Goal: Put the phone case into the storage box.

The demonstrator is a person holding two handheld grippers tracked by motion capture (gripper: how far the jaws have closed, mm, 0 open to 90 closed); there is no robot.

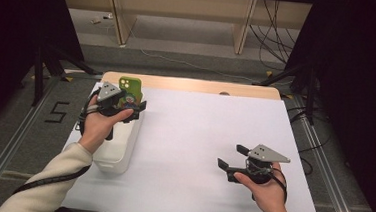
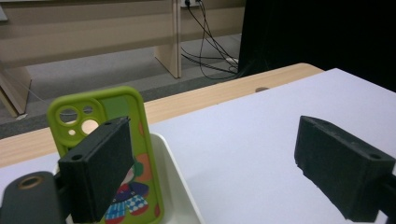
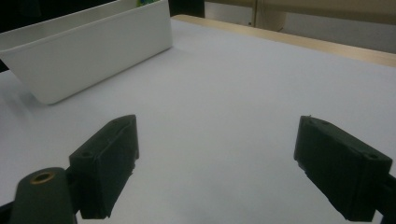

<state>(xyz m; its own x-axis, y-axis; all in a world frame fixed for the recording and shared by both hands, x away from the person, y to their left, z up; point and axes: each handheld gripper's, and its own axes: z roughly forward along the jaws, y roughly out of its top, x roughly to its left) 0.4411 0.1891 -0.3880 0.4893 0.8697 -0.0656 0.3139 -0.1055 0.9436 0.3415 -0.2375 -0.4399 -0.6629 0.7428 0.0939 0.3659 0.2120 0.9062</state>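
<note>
Hovering wide open w/ nothing held, the left gripper [image 1: 136, 108] sat by the green phone case [image 2: 109, 154] upright in the white bin [image 1: 117, 151] at the desk's left edge, prob. next closing on it; right gripper [image 1: 231, 158] idle, open, empty.

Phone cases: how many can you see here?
1. A green phone case stands upright in the white bin at the table's left, just beyond the open left gripper. More could lie hidden inside the bin.
</note>
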